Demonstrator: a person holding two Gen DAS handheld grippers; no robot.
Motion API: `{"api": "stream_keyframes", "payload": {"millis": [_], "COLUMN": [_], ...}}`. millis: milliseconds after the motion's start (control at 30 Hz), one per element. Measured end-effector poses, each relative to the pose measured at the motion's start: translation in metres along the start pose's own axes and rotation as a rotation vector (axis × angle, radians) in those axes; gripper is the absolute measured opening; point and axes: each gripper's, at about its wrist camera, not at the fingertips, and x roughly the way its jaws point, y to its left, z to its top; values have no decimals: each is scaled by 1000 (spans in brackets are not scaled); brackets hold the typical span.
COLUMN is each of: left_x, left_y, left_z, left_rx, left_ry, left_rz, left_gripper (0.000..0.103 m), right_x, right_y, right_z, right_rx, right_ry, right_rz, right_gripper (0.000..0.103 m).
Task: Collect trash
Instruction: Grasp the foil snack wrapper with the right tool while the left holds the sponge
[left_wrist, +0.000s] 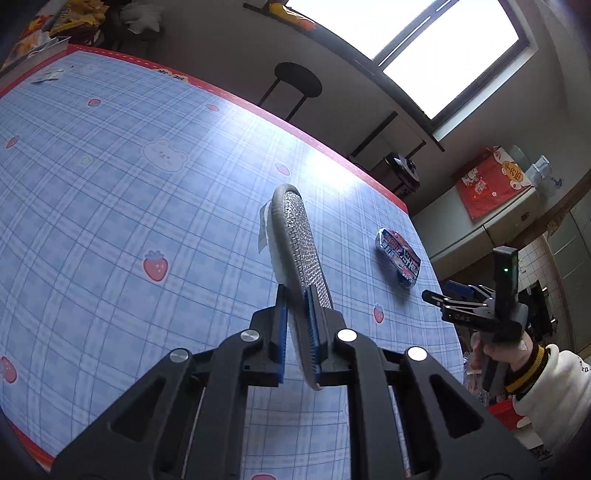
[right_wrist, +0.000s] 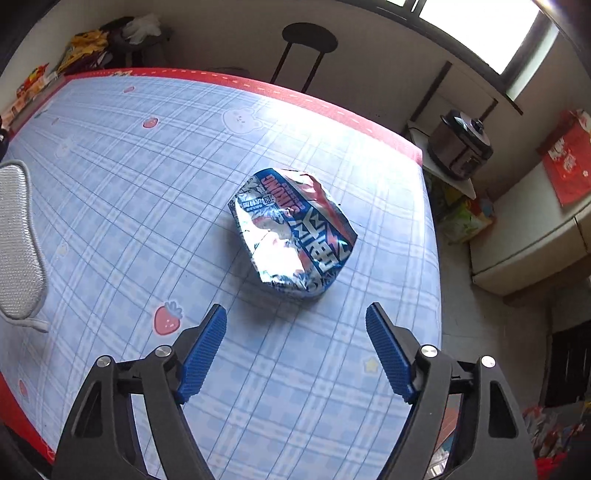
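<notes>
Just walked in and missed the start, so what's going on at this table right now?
A person is clearing trash off a blue checked tablecloth with a claw in each hand. The left claw is shut on a flat grey mesh pad, lifted off the cloth. The right claw is open, pointing down at a crumpled blue and silver snack wrapper that lies on the table, not yet gripped.

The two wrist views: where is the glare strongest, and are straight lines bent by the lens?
Left wrist view: the window is washed out white, with a bright patch on the blue checked tablecloth; its red edge curves. Right wrist view: the crumpled blue-and-silver foil snack wrapper reflects light and casts a soft shadow on its left; the checks bow outward.
</notes>
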Motion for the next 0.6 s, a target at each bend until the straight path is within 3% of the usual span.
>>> {"api": "stream_keyframes", "payload": {"millis": [200,333,367,400,500,600], "left_x": [-22,-30,-31,-33,-32,-33], "left_y": [22,32,33,33,30,26], "left_z": [-9,-12,-13,-13,-17,-18], "left_rx": [-31,-54,-57,-58,-57,-49], "left_ry": [-17,-23,-25,-25,-21,-24], "left_rz": [29,25,22,20,7,2], "left_gripper": [14,14,14,14,14,14], "right_x": [43,54,54,52,38,16], "right_y": [27,28,27,26,27,20], "right_z": [35,44,45,45,45,42], "right_rx": [-116,-92,-80,-73,-69,-11], "right_ry": [74,104,102,97,53,-8], "right_rz": [-90,-137,-135,-121,-120,-83], "right_gripper": [67,59,54,41,22,11]}}
